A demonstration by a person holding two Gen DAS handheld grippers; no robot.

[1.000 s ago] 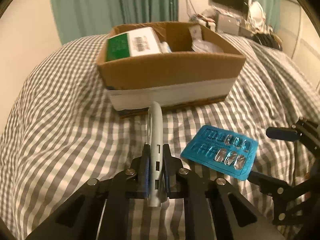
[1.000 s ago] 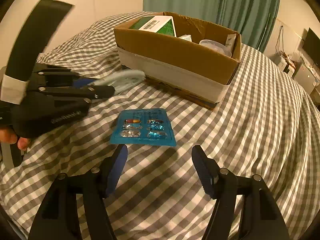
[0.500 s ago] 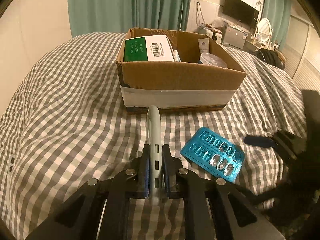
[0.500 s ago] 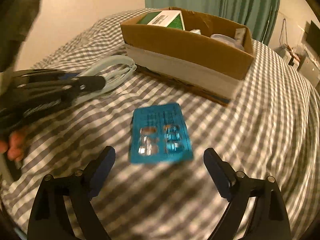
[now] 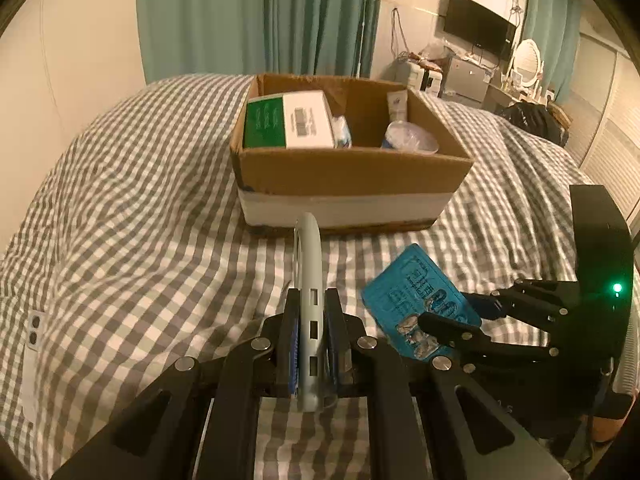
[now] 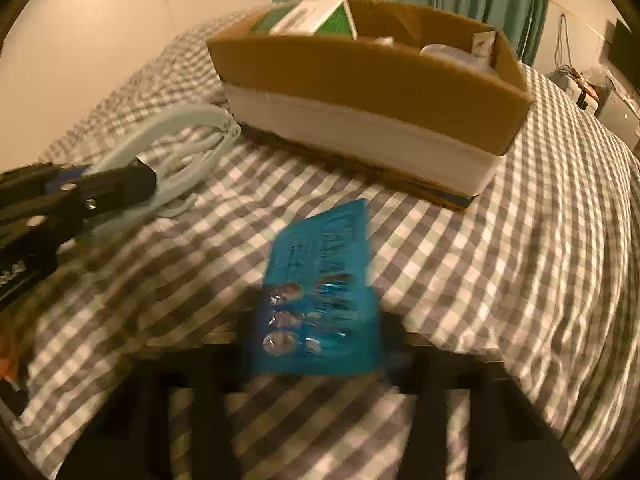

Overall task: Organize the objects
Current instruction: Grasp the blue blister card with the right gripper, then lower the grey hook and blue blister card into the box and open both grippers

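My left gripper (image 5: 311, 332) is shut on a pale grey plastic hanger (image 5: 308, 264), held edge-on above the checked bed cover; it also shows in the right wrist view (image 6: 176, 148). My right gripper (image 6: 316, 332) is closed around the near end of a blue pill blister pack (image 6: 324, 276), which tilts up off the cover; the view is blurred. In the left wrist view the pack (image 5: 416, 292) sits between the right gripper's fingers (image 5: 448, 324). A cardboard box (image 5: 348, 172) stands ahead, also in the right wrist view (image 6: 368, 80).
The box holds a green and white carton (image 5: 288, 120), a clear plastic lid (image 5: 408, 140) and a small tube (image 5: 398, 106). The bed cover (image 5: 132, 220) is grey checked. Furniture and a TV (image 5: 476, 26) stand at the back right.
My right gripper has moved in and closed on the blister pack, lifting its far end. My left gripper has risen with the hanger and looks down into the box more.
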